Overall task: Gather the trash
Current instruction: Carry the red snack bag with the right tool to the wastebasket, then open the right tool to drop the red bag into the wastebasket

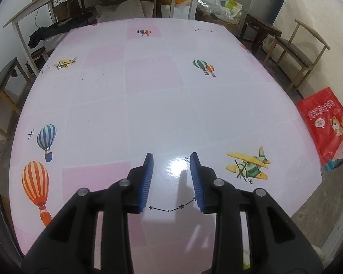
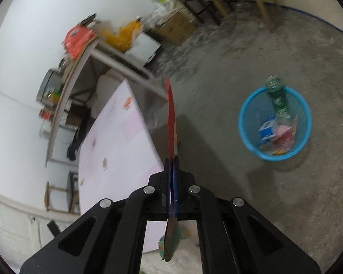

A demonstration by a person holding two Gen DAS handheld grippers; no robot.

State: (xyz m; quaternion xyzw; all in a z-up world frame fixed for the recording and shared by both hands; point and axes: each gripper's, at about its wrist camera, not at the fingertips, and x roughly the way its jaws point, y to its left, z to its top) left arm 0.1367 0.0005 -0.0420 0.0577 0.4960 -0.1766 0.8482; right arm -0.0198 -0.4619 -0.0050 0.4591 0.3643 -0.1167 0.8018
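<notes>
In the left wrist view my left gripper [image 1: 172,157] hangs open over the pink table [image 1: 148,105], nothing between its blue pads. A flat red snack bag [image 1: 329,127] hangs past the table's right edge. In the right wrist view my right gripper [image 2: 171,159] is shut on that red bag [image 2: 171,118], seen edge-on, sticking out ahead of the fingers and trailing behind them. It is over the floor beside the table [image 2: 116,141]. A blue mesh waste basket [image 2: 247,134] stands on the floor to the right, holding a green bottle [image 2: 277,96] and several pieces of rubbish.
Wooden chairs [image 1: 299,52] stand right of the table and another chair [image 1: 0,91] on the left. A long wooden bench [image 1: 45,2] with clutter runs behind. Boxes and bags [image 1: 224,9] crowd the far wall. Bare concrete floor [image 2: 285,194] surrounds the basket.
</notes>
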